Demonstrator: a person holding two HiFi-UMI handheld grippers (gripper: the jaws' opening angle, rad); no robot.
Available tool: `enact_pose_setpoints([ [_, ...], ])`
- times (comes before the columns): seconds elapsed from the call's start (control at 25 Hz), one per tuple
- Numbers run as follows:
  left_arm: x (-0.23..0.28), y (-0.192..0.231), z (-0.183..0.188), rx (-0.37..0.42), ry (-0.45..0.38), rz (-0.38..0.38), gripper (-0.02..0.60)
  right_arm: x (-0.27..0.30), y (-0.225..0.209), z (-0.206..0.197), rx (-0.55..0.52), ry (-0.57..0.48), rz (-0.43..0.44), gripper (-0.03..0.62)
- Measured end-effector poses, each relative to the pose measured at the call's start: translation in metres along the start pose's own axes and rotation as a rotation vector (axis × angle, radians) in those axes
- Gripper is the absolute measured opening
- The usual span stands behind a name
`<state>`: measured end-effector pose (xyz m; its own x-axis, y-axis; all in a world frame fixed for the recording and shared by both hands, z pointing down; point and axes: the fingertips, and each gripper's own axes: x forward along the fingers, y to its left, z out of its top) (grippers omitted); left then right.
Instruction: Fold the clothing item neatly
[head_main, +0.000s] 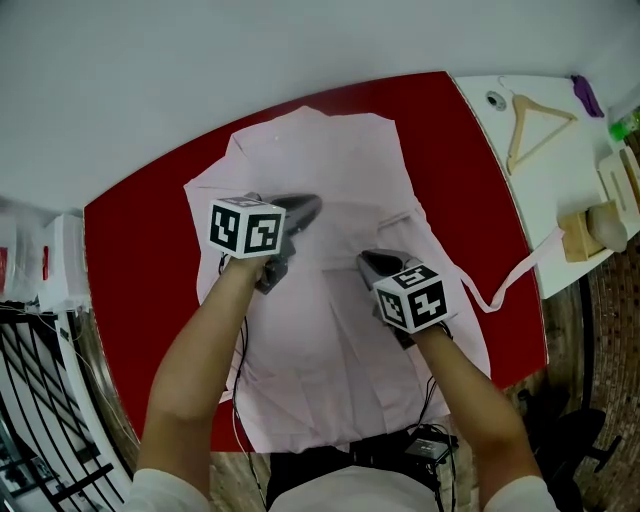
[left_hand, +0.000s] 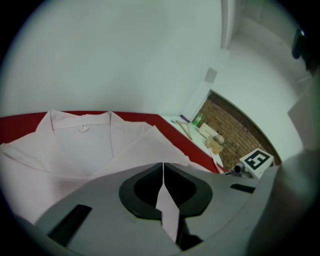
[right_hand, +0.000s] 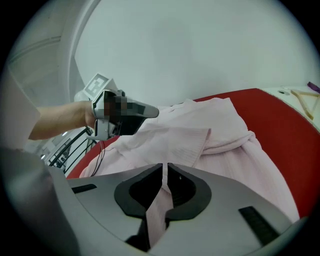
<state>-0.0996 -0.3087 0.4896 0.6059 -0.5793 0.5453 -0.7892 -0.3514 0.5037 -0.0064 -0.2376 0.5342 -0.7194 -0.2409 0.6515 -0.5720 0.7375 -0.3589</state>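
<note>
A pale pink shirt (head_main: 340, 160) lies spread on the red table (head_main: 130, 250), collar (left_hand: 82, 122) toward the far edge. My left gripper (head_main: 305, 208) is over the shirt's left middle, shut on a fold of the pink fabric (left_hand: 167, 210) that runs up between its jaws. My right gripper (head_main: 368, 262) is close by to its right, shut on another pinch of the same fabric (right_hand: 159, 210). In the right gripper view a raised, doubled-over layer of the shirt (right_hand: 175, 140) stretches between the two grippers, with the left gripper (right_hand: 150, 111) at its far end.
A pink strap or sleeve (head_main: 520, 270) trails off the table's right edge. A white side table (head_main: 545, 170) to the right holds a wooden hanger (head_main: 535, 125), wooden blocks (head_main: 580, 235) and a purple item (head_main: 587, 96). A black metal rack (head_main: 40, 400) stands at lower left.
</note>
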Motion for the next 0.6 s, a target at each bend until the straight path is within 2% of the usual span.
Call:
enact_pose_setpoints([
  [0.16, -0.043, -0.020, 0.007, -0.056, -0.191, -0.018, 0.011, -0.017, -0.004, 0.006, -0.014, -0.055, 0.001, 0.021],
  [0.28, -0.075, -0.033, 0.001, -0.093, -0.298, -0.011, 0.011, -0.033, -0.007, 0.012, -0.021, -0.097, -0.004, 0.021],
  [0.44, -0.117, -0.052, -0.013, -0.118, -0.380, -0.004, 0.011, -0.060, -0.010, 0.019, -0.032, -0.142, -0.042, 0.021],
  [0.6, -0.156, -0.074, -0.033, -0.113, -0.425, -0.014, 0.011, -0.087, -0.012, 0.013, -0.055, -0.154, -0.110, 0.021],
])
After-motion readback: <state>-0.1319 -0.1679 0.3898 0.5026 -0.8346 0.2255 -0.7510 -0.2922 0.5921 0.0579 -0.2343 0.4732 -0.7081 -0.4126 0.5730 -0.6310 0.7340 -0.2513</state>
